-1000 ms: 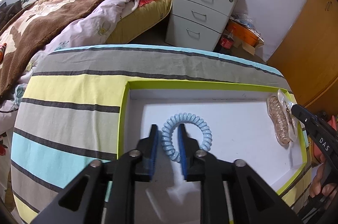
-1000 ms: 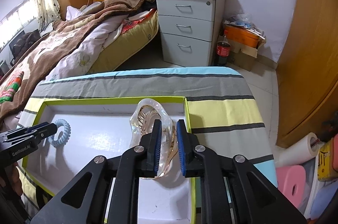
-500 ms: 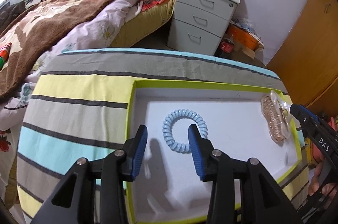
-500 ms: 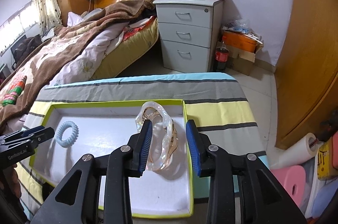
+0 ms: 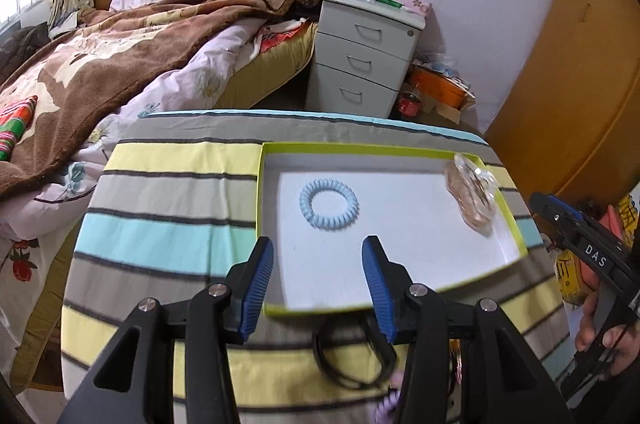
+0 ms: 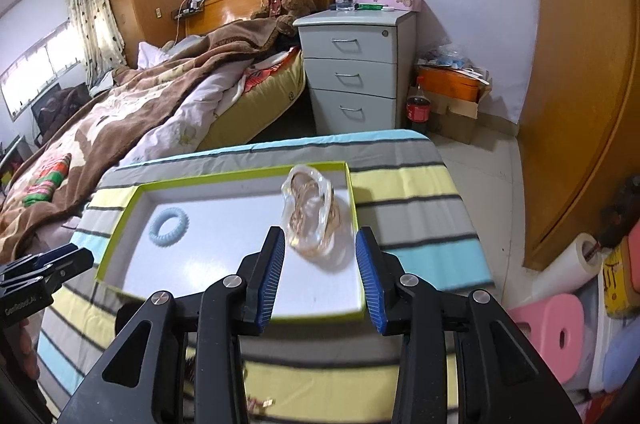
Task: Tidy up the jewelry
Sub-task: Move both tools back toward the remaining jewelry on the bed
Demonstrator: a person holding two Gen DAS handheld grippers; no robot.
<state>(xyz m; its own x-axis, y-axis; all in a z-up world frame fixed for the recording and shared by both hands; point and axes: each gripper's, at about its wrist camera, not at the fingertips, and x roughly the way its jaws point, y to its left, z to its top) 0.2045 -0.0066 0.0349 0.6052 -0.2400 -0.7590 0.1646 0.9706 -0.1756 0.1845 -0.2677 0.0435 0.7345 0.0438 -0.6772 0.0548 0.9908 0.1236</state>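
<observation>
A white tray with a lime-green rim [image 5: 260, 184] [image 6: 120, 220] lies on a striped cloth. A light-blue spiral hair tie [image 5: 329, 204] [image 6: 169, 227] lies in its left part. A clear bag of gold jewelry [image 5: 472, 200] [image 6: 310, 212] lies at its right end. My left gripper [image 5: 318, 264] is open and empty, above the tray's near edge. My right gripper [image 6: 320, 256] is open and empty, just short of the bag. A black loop [image 5: 352, 356] lies on the cloth under the left gripper.
The striped cloth [image 5: 172, 196] covers a small table. A bed with a brown blanket [image 5: 100, 64] stands to the left, a grey drawer unit [image 5: 364, 60] behind, a wooden wardrobe [image 6: 580, 104] to the right. Something purple [image 5: 386, 404] lies near the black loop.
Both grippers let go: the left opened off the hair tie, the right off the jewelry bag. Both then drew back and up from the tray, opening wider.
</observation>
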